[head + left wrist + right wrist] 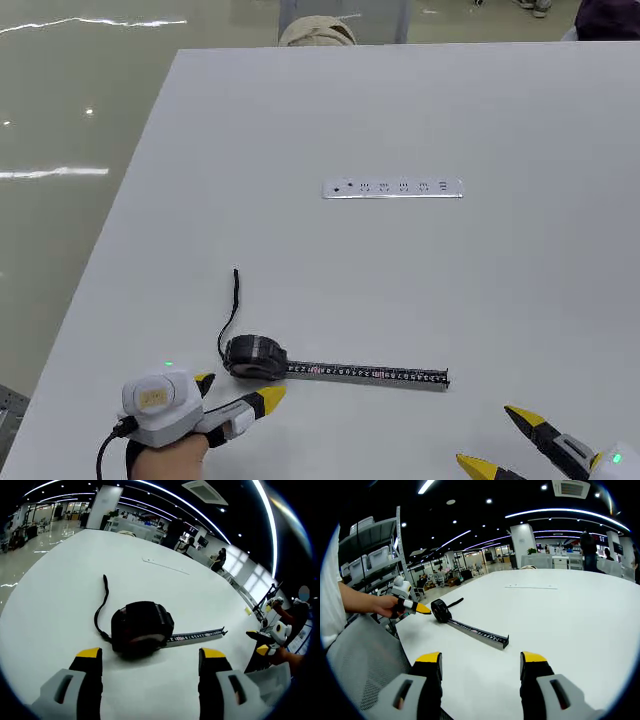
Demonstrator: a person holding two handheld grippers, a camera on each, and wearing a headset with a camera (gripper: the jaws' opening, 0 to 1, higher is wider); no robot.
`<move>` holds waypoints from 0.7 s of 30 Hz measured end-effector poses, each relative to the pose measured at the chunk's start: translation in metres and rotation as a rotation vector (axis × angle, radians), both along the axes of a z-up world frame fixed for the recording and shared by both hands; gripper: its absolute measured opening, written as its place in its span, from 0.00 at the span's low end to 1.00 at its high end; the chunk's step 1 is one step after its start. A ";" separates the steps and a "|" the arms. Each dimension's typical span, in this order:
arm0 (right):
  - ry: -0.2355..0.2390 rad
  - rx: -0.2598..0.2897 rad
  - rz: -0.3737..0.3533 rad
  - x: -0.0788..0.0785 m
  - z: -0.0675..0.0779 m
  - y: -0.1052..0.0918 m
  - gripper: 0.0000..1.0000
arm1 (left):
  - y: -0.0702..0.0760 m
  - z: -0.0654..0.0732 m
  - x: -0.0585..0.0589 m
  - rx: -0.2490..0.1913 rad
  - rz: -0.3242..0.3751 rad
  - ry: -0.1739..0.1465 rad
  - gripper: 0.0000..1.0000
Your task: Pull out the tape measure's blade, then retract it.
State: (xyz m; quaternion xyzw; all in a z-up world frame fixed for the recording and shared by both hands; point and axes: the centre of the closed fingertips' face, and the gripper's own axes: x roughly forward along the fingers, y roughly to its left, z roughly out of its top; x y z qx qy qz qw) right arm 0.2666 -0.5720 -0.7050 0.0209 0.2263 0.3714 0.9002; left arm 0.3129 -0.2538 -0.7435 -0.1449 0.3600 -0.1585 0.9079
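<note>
A black tape measure (254, 357) lies on the white table, its blade (368, 374) drawn out to the right and flat on the top. A black wrist strap (231, 310) trails behind the case. My left gripper (238, 390) stands open just in front of the case (142, 627), with nothing between its yellow-tipped fingers. At the lower right my right gripper (503, 441) is open too, a short way off the blade's hooked end (504, 641). From the right gripper view the case (441, 611) sits at the far end of the blade, the left gripper (418, 608) beside it.
A white power strip (393, 188) lies flat near the table's middle. The table's left edge (105, 233) drops to a shiny floor. A chair back (316, 31) shows at the far edge. People stand in the distance.
</note>
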 end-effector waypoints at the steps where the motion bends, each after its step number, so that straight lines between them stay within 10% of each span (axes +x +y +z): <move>1: 0.000 -0.001 -0.001 0.000 0.000 0.000 0.63 | -0.001 0.000 0.001 -0.002 0.001 0.000 0.77; 21: 0.008 0.000 -0.015 0.003 -0.002 -0.003 0.62 | -0.003 -0.003 0.015 -0.019 0.021 -0.002 0.76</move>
